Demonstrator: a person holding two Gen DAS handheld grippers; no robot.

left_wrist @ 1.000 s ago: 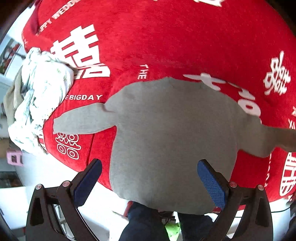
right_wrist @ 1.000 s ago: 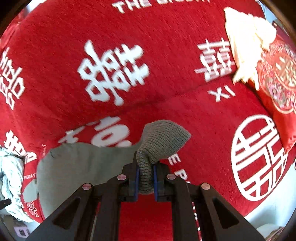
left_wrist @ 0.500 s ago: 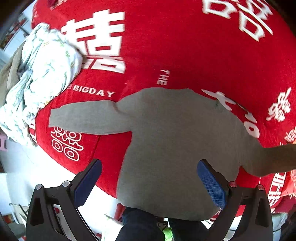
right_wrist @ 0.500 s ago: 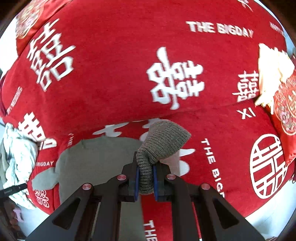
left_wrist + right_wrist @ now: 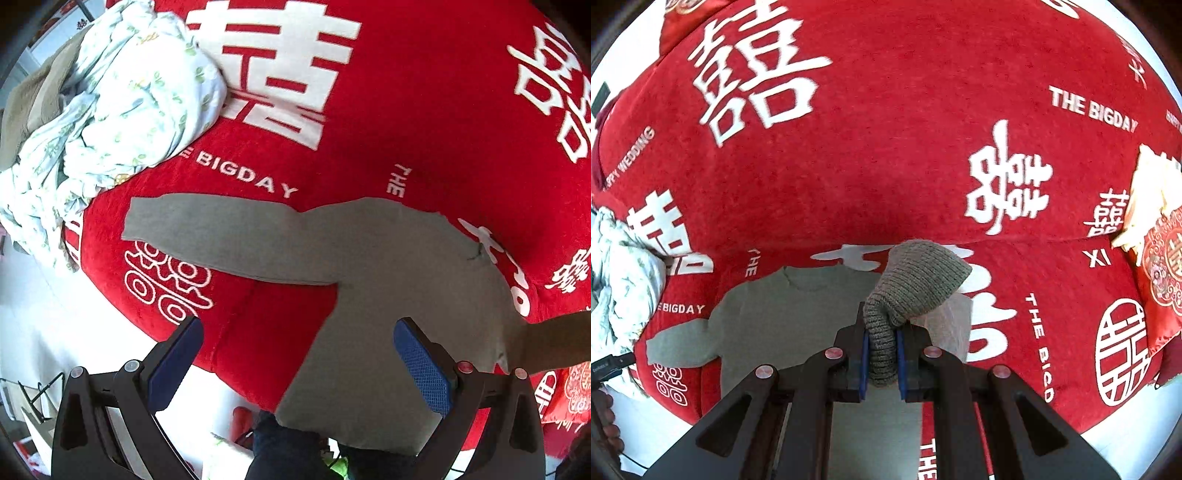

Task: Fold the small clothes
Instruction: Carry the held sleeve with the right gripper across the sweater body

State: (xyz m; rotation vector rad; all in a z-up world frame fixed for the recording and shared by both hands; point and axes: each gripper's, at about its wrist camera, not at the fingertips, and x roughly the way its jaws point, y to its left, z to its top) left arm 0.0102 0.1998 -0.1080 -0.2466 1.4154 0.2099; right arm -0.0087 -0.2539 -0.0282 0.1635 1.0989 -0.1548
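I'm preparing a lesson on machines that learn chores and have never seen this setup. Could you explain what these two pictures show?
No robot here: a person holds a pair of tongs in each hand, each carrying a wide-angle camera looking along its fingers. One picture comes from the left tongs, open and empty above a grey sweater spread on a red blanket. The other comes from the right tongs, shut on the sweater's ribbed cuff, lifting that sleeve. Crumpled floral cloth lies beside.

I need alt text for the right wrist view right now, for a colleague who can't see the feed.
The right claw is shut on the ribbed cuff of a grey sweater, holding that sleeve up over the sweater's body. The sweater lies flat on a red blanket with white lettering, a pale floral cloth bunched at the left edge.
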